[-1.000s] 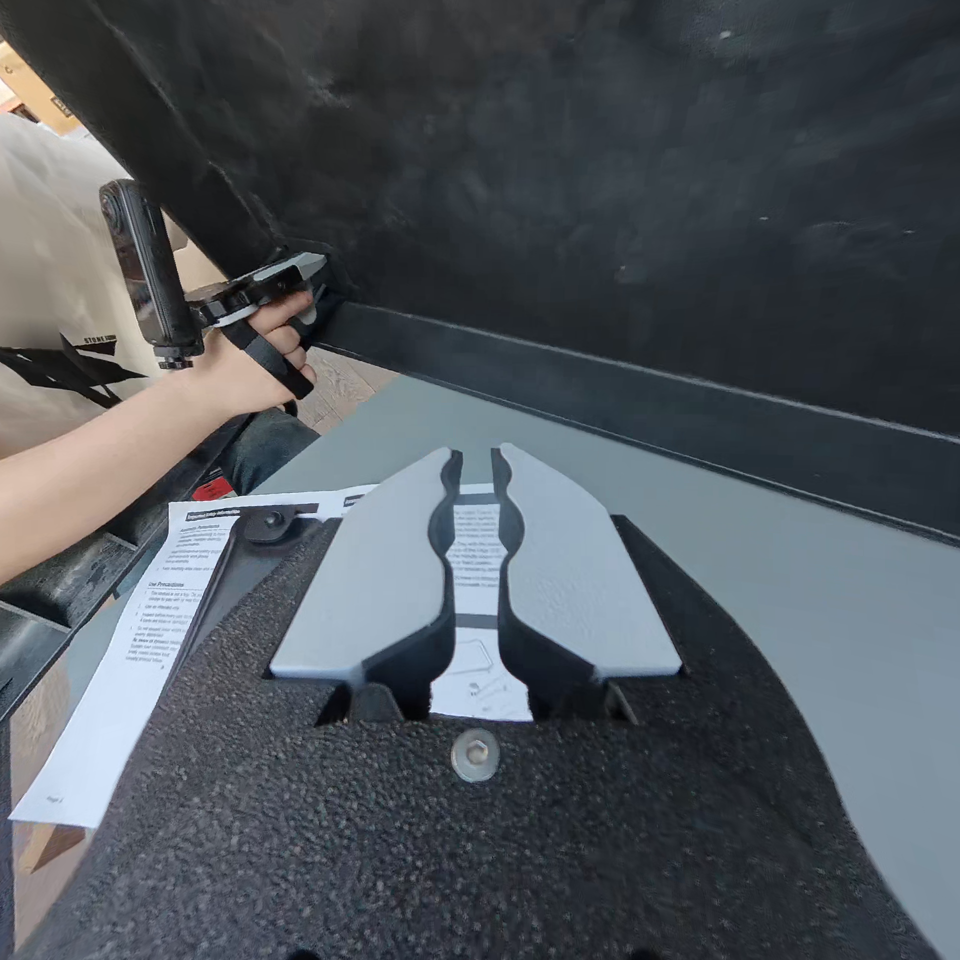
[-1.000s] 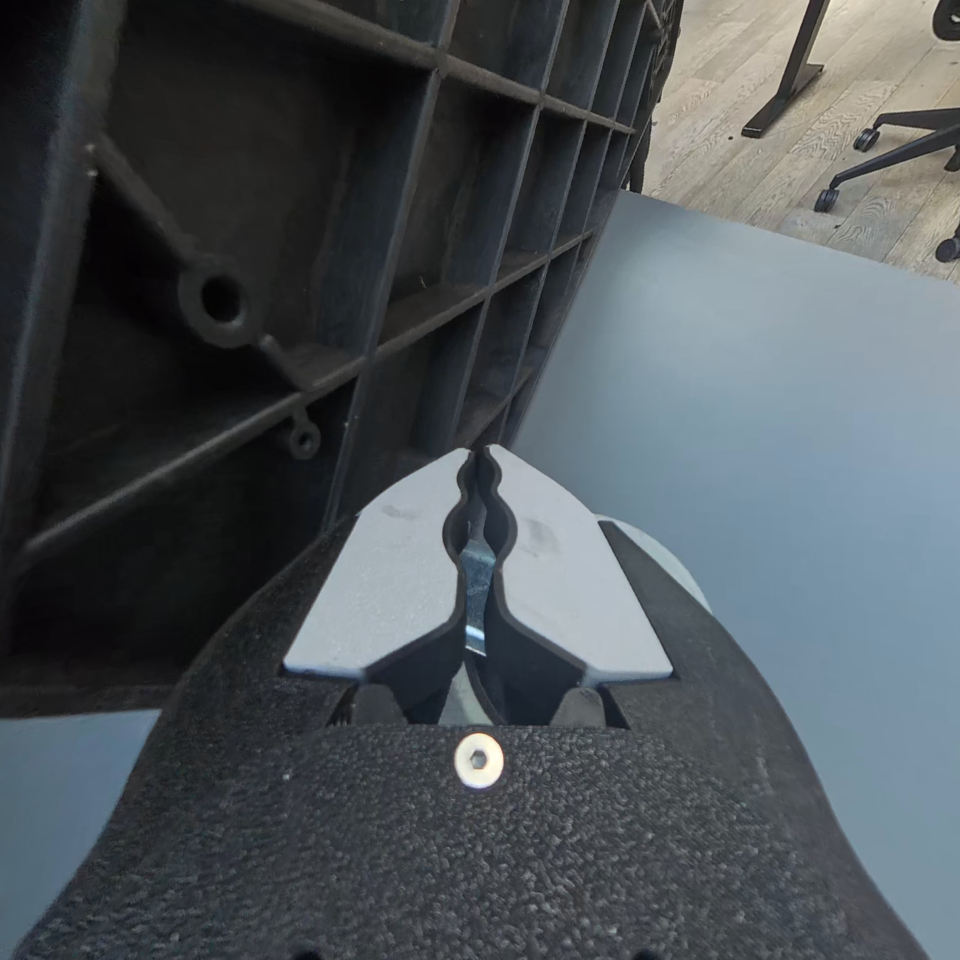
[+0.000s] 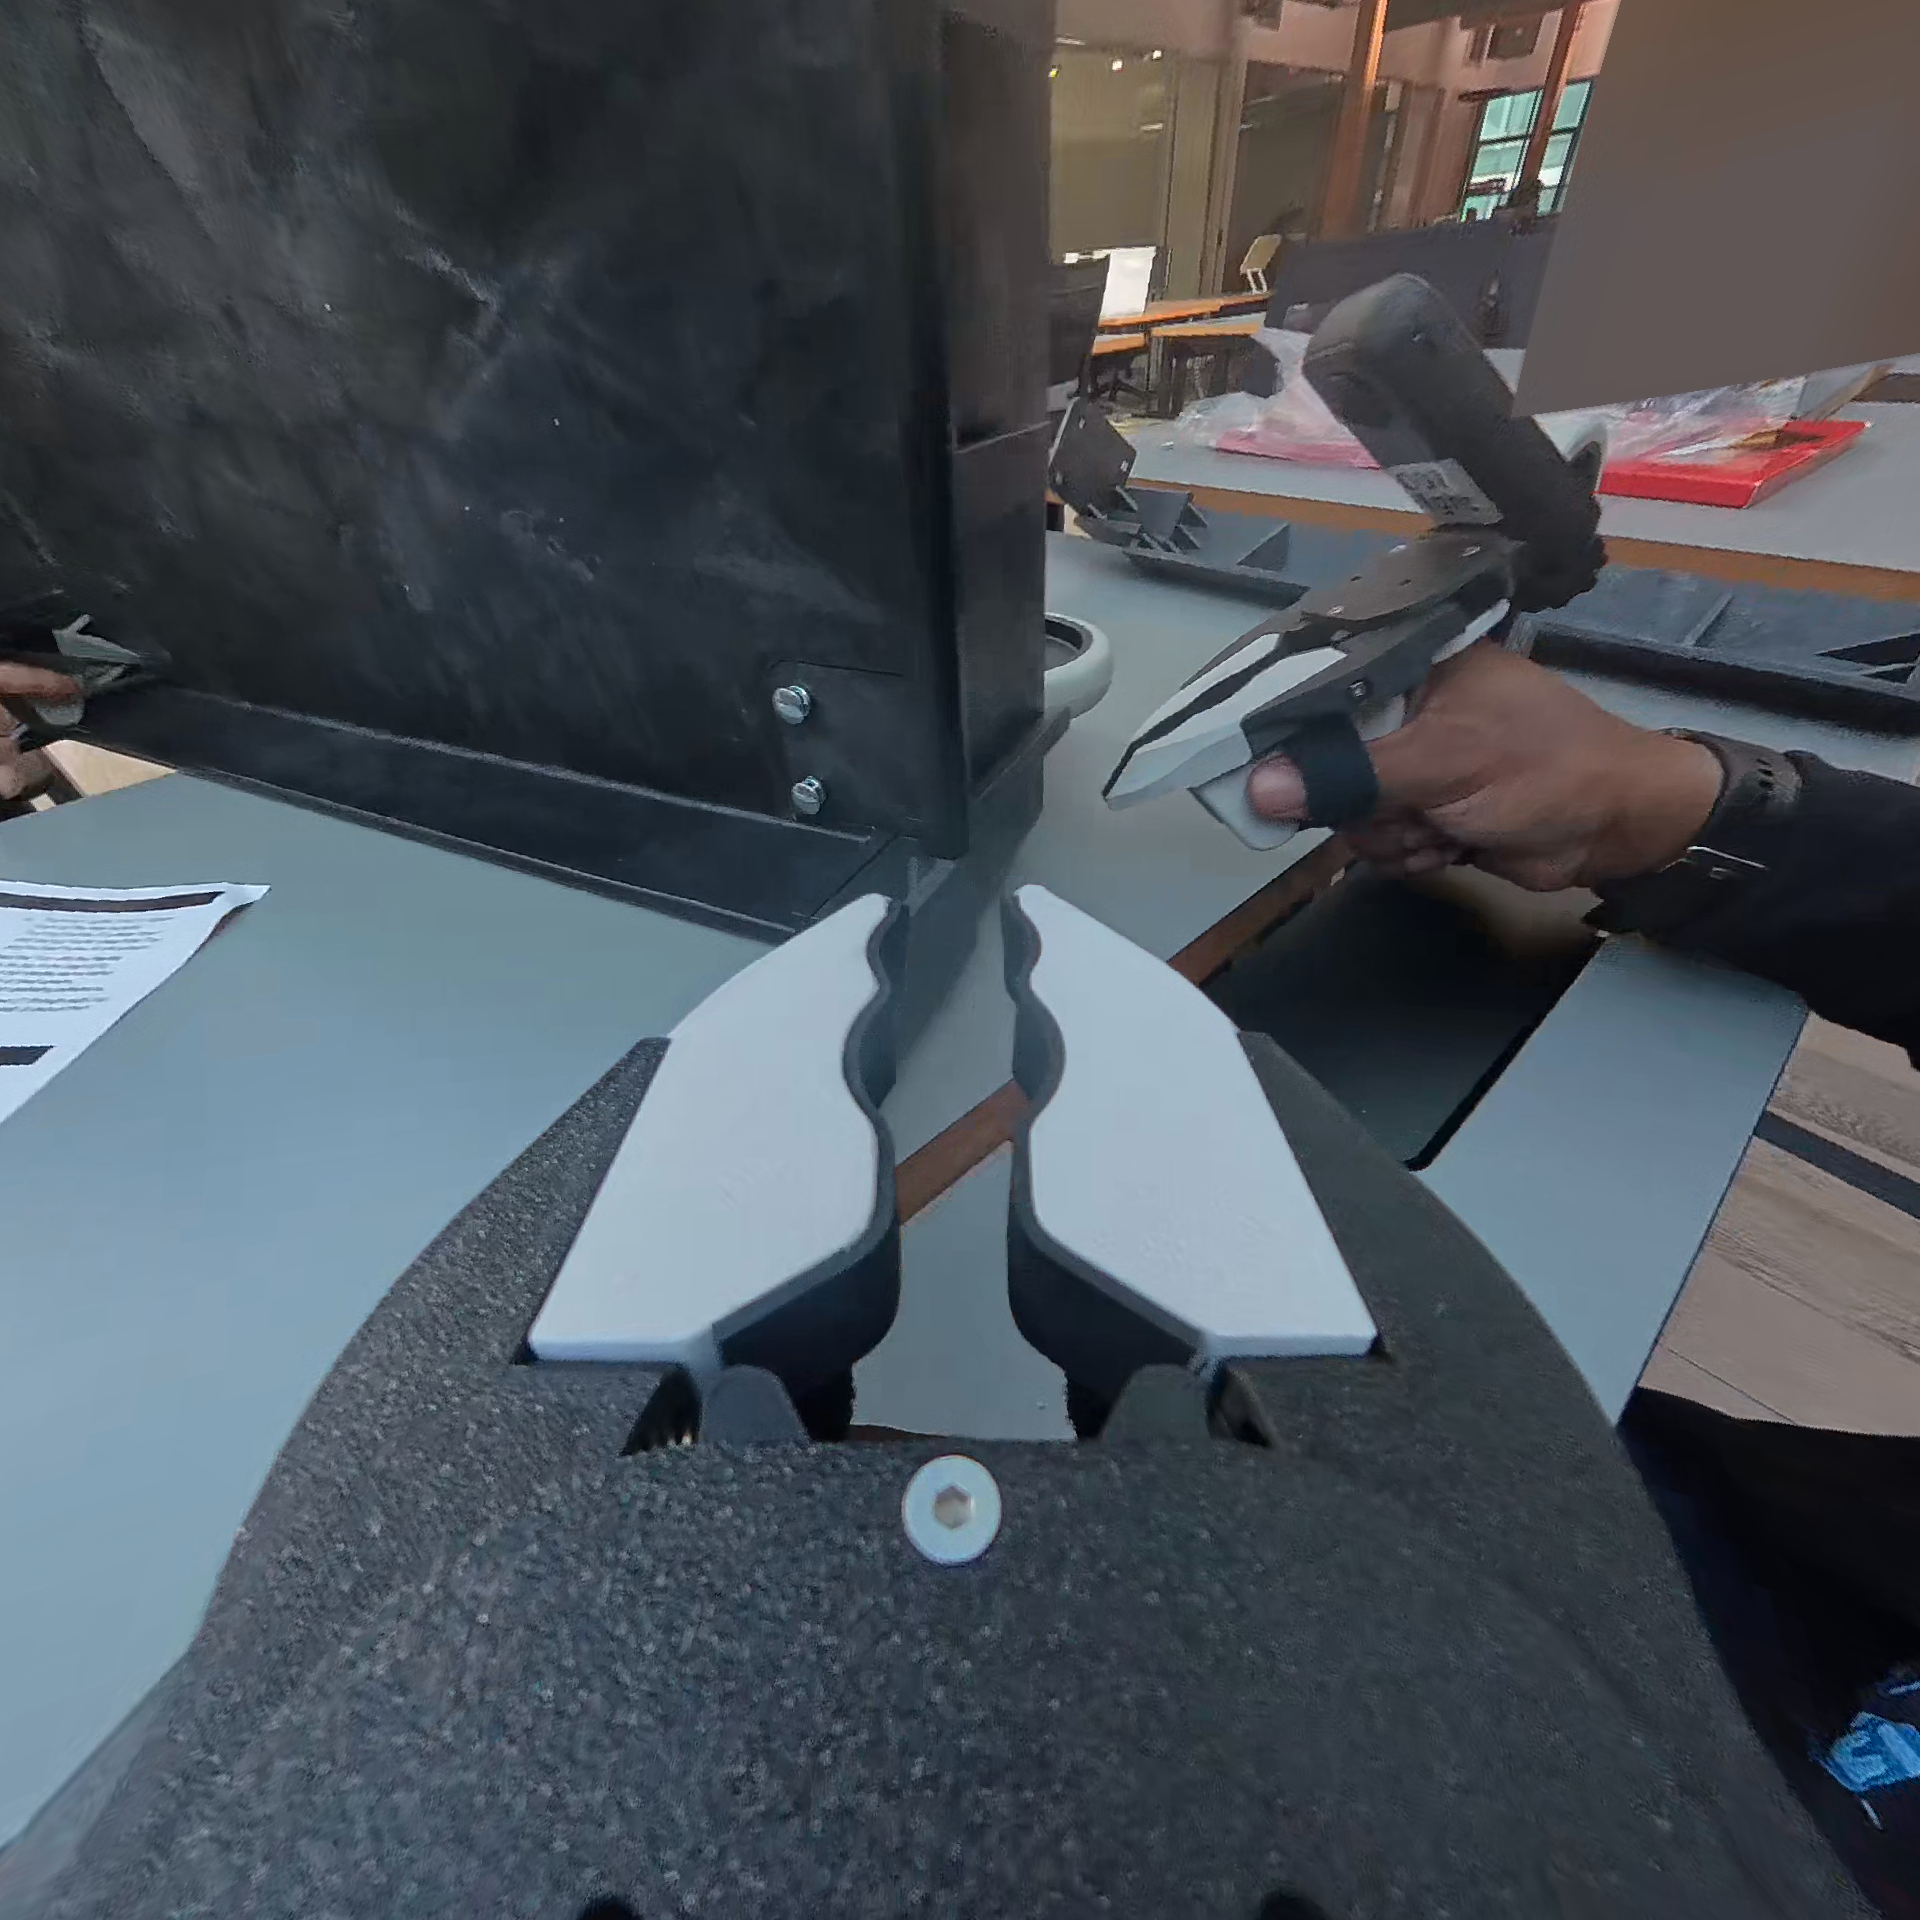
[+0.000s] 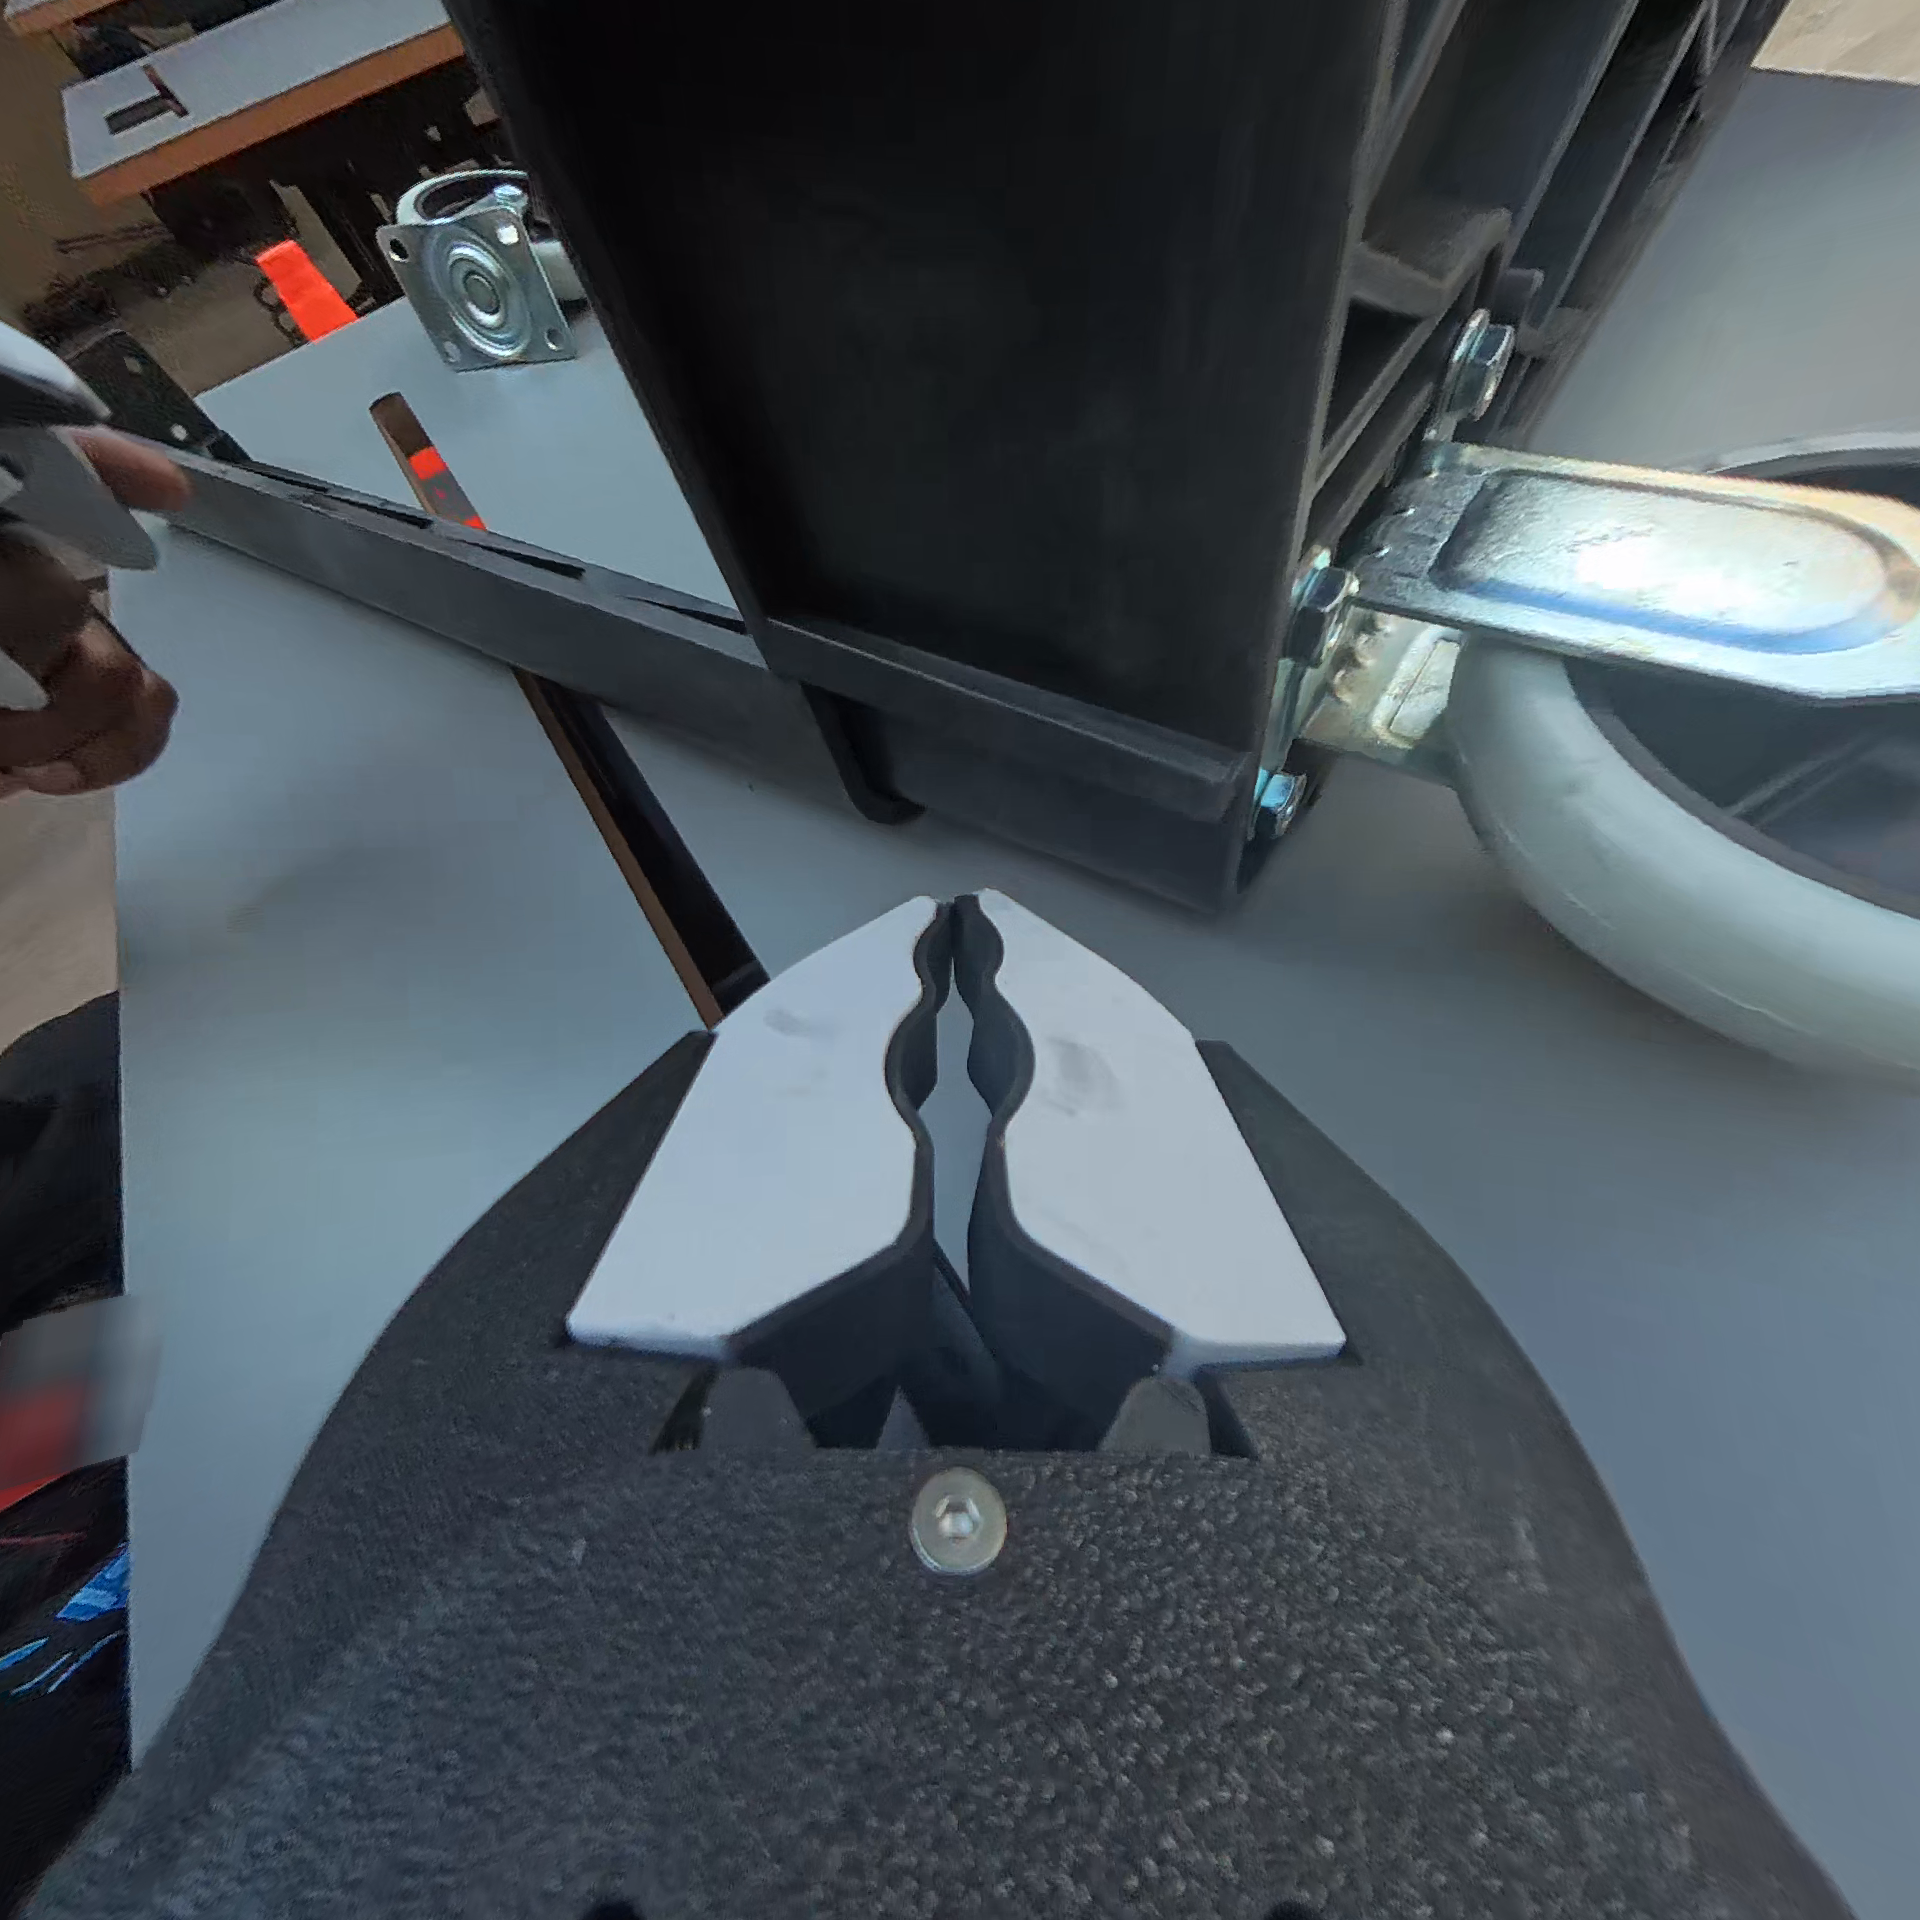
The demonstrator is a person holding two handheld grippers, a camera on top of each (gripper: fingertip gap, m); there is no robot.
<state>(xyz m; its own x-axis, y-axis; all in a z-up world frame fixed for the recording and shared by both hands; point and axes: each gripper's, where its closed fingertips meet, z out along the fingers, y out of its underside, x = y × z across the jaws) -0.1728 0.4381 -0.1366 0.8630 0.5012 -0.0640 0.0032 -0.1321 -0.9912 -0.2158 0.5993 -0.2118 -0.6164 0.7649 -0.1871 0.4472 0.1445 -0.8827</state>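
A big black plastic panel [image 3: 468,364] stands on edge on the grey table [image 3: 312,1091]. My left gripper [image 3: 951,904] is open and empty, with its tips just short of the panel's lower corner. My right gripper [image 4: 954,902] is shut, tips touching, and nothing shows between them. It hovers over the table in front of the panel's end [image 4: 935,364]. It also shows in the left wrist view [image 3: 1122,784], held by a hand, to the right of the panel. A grey caster wheel [image 4: 1662,914] on a metal bracket [image 4: 1662,561] is bolted to the panel's base.
A printed paper sheet [image 3: 83,966] lies at the left. A loose caster plate [image 4: 478,281] and a black rail [image 4: 468,582] lie on the table. A dark gap [image 3: 1403,1018] splits two tabletops. Another hand-held gripper [image 3: 62,665] touches the panel's far left edge. One gripper's finger ends stand about 20 centimetres off the other's.
My left gripper swung right, from over the paper to the panel's corner, and its fingers opened wider. My right gripper backed away from the ribbed underside; the metal piece seen between its fingers no longer shows.
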